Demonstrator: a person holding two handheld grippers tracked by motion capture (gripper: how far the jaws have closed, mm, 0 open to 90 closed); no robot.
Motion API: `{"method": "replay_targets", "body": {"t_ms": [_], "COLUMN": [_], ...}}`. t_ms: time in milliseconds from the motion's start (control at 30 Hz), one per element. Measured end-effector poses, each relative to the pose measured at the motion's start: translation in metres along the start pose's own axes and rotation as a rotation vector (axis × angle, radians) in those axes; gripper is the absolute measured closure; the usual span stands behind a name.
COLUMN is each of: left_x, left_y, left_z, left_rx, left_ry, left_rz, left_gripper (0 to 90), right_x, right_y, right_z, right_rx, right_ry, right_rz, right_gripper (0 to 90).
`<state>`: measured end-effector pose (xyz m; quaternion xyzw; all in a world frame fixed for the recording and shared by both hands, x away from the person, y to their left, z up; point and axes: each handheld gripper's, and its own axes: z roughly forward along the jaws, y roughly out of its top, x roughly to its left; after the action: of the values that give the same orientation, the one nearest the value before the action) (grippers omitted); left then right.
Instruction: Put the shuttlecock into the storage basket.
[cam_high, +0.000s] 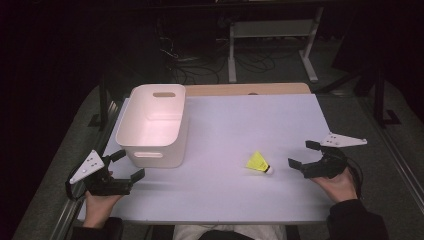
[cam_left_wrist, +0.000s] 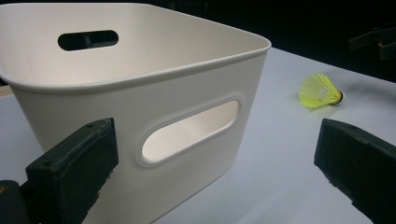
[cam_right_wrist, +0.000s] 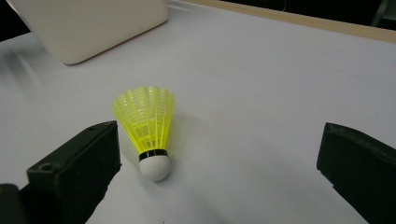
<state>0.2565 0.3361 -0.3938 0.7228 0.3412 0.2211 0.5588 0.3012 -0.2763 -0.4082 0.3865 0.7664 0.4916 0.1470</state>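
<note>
A yellow shuttlecock (cam_high: 259, 163) with a white cork tip lies on its side on the white table (cam_high: 240, 125), right of centre. In the right gripper view the shuttlecock (cam_right_wrist: 148, 127) rests just ahead of the left jaw, cork toward the camera. My right gripper (cam_high: 302, 154) is open, a short way right of it, and holds nothing. A white plastic bin (cam_high: 154, 125) with slot handles stands at the left. My left gripper (cam_high: 127, 164) is open near the bin's front left corner. The bin (cam_left_wrist: 140, 93) looms close in the left gripper view, with the shuttlecock (cam_left_wrist: 321, 91) farther off.
A wooden strip (cam_high: 247, 89) runs along the table's far edge. Beyond it a metal frame (cam_high: 272, 40) and cables stand on the dark floor. Bare table surface lies between the bin and the shuttlecock.
</note>
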Motion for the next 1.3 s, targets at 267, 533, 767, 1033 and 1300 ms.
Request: {"method": "replay_targets", "body": {"t_ms": [267, 533, 767, 1033, 1300], "left_x": [-0.0003, -0.0003, -0.0004, -0.0005, -0.0006], "left_y": [-0.0003, -0.0003, -0.0003, -0.0004, -0.0006], "left_z": [0.0007, 0.0007, 0.0006, 0.0004, -0.0002], "left_rx": [0.004, 0.006, 0.007, 0.021, 0.019], "left_ry": [-0.002, -0.002, -0.003, -0.003, -0.001], "left_rz": [-0.001, 0.001, 0.002, 0.004, 0.001], "left_gripper": [0.0, 0.0, 0.0, 0.0, 0.0], "right_x": [0.0002, 0.0014, 0.0026, 0.0072, 0.0099], "right_y": [-0.0005, -0.0004, 0.0004, 0.0032, 0.0066], "right_z": [0.0013, 0.0017, 0.0021, 0.0012, -0.0001], "right_rx": [0.01, 0.017, 0.024, 0.031, 0.037], "right_ry": [0.006, 0.013, 0.011, 0.021, 0.032], "right_rz": [-0.002, -0.001, -0.008, -0.024, -0.025], "right_gripper": [0.0, 0.0, 0.0, 0.0, 0.0]}}
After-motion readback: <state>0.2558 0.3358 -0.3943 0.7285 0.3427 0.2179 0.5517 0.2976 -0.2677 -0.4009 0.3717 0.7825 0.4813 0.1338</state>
